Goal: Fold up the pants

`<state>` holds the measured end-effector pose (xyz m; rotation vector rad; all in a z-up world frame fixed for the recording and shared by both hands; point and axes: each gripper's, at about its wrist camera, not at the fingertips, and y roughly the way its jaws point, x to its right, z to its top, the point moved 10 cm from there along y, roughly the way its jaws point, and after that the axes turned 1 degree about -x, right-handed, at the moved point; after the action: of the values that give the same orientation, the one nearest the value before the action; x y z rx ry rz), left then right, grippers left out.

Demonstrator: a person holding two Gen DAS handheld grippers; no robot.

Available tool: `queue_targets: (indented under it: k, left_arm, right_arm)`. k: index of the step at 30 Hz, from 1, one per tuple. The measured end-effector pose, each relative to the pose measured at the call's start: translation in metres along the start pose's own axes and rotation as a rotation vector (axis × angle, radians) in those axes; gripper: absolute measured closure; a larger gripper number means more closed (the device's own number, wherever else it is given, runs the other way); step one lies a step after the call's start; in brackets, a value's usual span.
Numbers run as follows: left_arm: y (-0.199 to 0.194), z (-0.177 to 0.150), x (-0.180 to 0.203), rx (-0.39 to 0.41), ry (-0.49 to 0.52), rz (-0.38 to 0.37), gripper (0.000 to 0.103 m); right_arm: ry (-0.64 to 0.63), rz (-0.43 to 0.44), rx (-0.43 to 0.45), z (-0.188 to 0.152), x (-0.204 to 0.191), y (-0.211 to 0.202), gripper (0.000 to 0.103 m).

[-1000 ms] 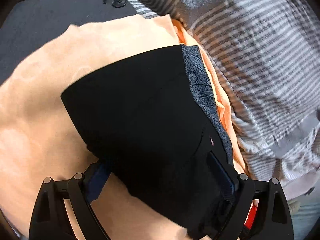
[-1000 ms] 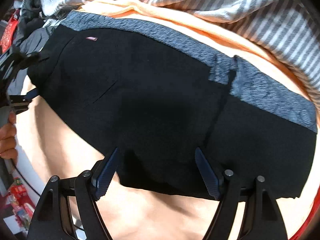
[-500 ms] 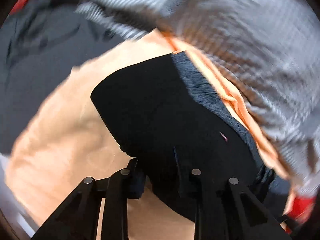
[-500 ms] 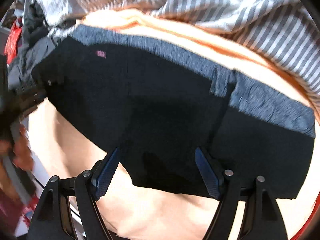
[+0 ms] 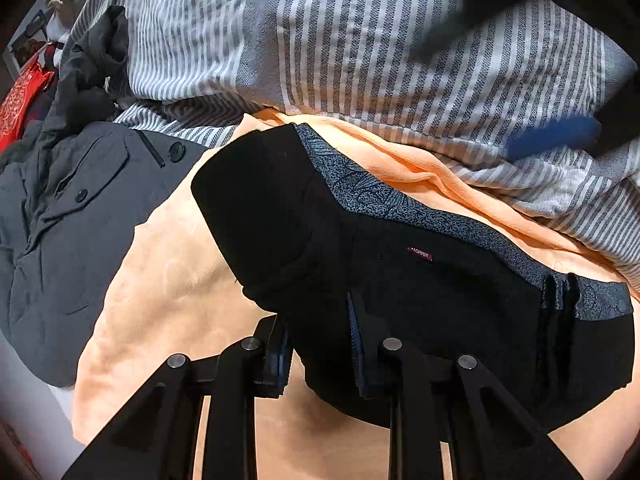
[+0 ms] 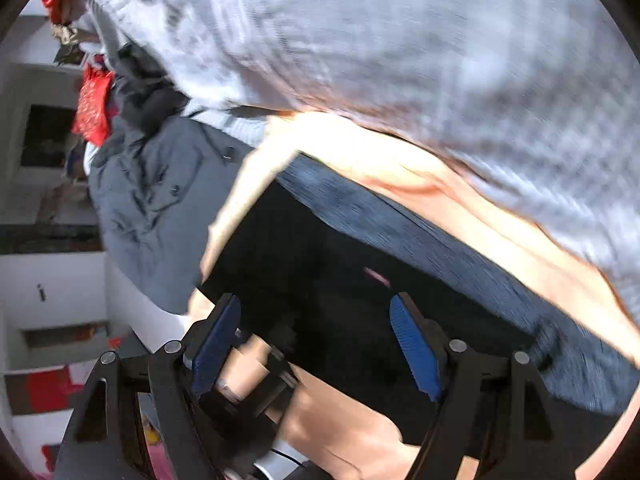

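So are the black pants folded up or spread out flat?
Folded. The black pants lie as a short doubled-over block on the orange blanket, a rounded fold at one end, no legs stretched out.

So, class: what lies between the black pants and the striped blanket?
A band of orange blanket separates the black pants from the striped blanket, clearest in the left wrist view.

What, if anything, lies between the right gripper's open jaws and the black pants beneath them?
Nothing visible. The right gripper hovers open over the black pants, with only bare cloth between its jaws. The left gripper, already closed on the pants' near edge, sits lower left of it, not across its path.
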<state>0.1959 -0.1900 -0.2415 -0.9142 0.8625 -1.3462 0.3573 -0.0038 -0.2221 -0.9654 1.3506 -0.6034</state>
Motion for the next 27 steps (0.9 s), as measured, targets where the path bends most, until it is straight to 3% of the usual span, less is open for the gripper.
queue_targets:
  k: [5, 9, 10, 11, 12, 13, 17, 27]
  left_arm:
    - [-0.006, 0.0, 0.002, 0.012, 0.011, -0.014, 0.078]
    - [-0.007, -0.001, 0.002, 0.02, 0.009, -0.022, 0.078]
    - [-0.007, -0.001, 0.002, 0.021, 0.009, -0.025, 0.078]
    - [-0.006, -0.002, 0.003, 0.013, 0.007, -0.031, 0.078]
    - [-0.006, -0.002, 0.002, 0.013, 0.006, -0.033, 0.078]
    - [-0.007, -0.002, 0.003, 0.016, 0.009, -0.034, 0.078]
    - [-0.015, 0.003, 0.009, 0.03, 0.023, -0.05, 0.078]
    - [-0.066, 0.017, 0.065, 0.107, 0.164, -0.111, 0.078]
  right_arm:
    - [-0.006, 0.052, -0.11, 0.022, -0.038, 0.043, 0.022]
    - [-0.059, -0.007, -0.204, 0.022, -0.051, 0.079, 0.022]
    - [-0.065, -0.043, -0.232, 0.021, -0.049, 0.089, 0.036]
    - [-0.065, -0.061, -0.255, 0.019, -0.047, 0.096, 0.072]
    - [-0.056, -0.039, -0.268, 0.017, -0.047, 0.097, 0.091]
    - [-0.027, -0.002, -0.272, 0.015, -0.047, 0.097, 0.097]
    - [-0.034, 0.032, -0.194, 0.011, -0.044, 0.076, 0.099]
    - [0.105, 0.293, -0.031, -0.013, -0.012, -0.012, 0.099]
